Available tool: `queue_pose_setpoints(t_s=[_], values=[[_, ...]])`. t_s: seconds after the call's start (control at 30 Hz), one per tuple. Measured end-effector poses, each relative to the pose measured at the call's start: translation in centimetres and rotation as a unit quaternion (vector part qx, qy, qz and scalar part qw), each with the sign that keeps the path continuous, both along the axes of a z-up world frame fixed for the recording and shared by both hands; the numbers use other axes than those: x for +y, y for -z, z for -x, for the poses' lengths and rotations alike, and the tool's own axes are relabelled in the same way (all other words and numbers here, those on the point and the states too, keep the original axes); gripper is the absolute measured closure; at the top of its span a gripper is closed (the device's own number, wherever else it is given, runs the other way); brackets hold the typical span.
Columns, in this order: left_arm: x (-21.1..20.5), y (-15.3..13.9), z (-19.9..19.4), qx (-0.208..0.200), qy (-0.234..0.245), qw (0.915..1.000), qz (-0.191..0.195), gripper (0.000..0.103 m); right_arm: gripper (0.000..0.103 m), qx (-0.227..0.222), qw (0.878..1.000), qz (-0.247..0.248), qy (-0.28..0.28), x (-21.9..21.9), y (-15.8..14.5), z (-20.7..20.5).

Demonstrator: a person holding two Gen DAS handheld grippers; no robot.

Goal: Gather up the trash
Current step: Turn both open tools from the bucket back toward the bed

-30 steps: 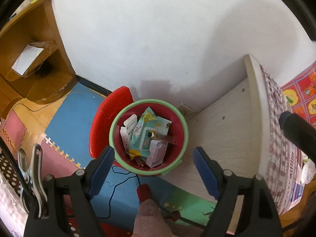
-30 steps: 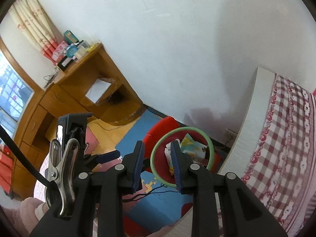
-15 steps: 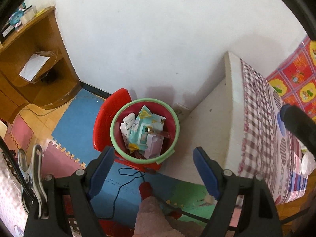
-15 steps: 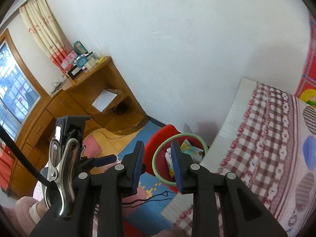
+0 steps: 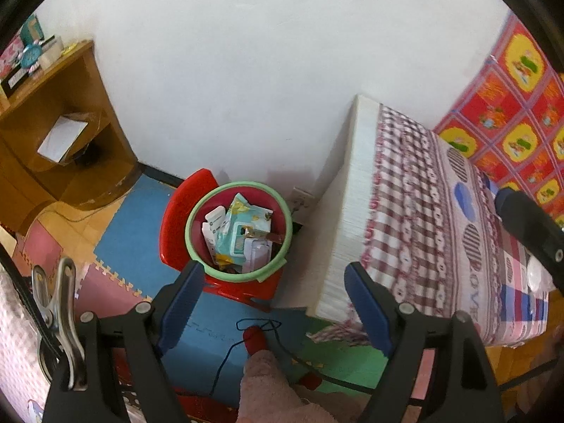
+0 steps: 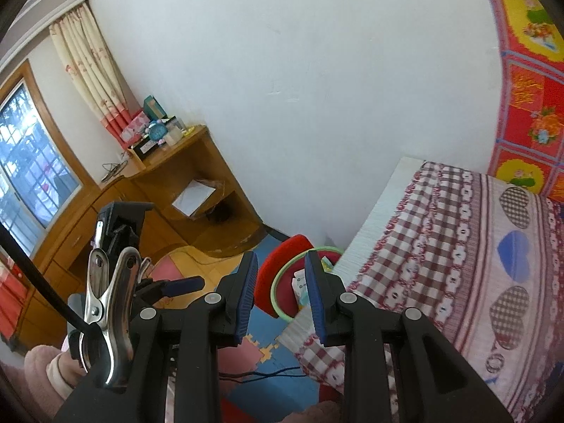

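Left wrist: packaging (image 5: 243, 236) fills bin (image 5: 197, 211); right wrist: bed (image 6: 458, 246) hides it.

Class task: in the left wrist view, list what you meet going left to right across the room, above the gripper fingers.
Wooden shelf unit → red stool → green-rimmed trash bin → bed with checked sheet → red patterned cloth.

wall (image 6: 299, 70): white, plain | desk (image 6: 169, 172): wooden, against wall, left | window (image 6: 31, 165): beside desk, daylit, curtain (image 6: 91, 70) | floor (image 5: 134, 222): coloured foam mats | bed (image 6: 476, 246): checked cover, against wall, right
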State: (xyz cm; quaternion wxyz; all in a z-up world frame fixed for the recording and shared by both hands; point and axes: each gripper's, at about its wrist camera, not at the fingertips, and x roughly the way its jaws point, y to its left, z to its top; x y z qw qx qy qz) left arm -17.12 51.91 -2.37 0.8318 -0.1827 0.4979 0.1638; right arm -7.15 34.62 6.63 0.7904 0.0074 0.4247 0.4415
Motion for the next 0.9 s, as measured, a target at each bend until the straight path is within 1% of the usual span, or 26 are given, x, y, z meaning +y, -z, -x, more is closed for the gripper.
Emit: queue_pose_setpoints(t_s=[0.2,0.43,0.9], values=[[-3.1,-1.4,0.3,-0.006,0.014,0.9999,-0.007,0.018,0.074,-0.007,1.0,-0.007,0.017,-3.5,-0.7,0.6],[-7.6,-2.5,-0.1,-0.011,0.049,0.9986,-0.019,0.018,0.074,-0.013,0.999,-0.013,0.045,-8.0,-1.2,0.9],[-17.0,-4.2,-2.5,-0.027,0.117,0.9927,-0.017,0.018,0.074,-0.02,0.992,-0.007,0.124,-17.4,-1.6,1.0]])
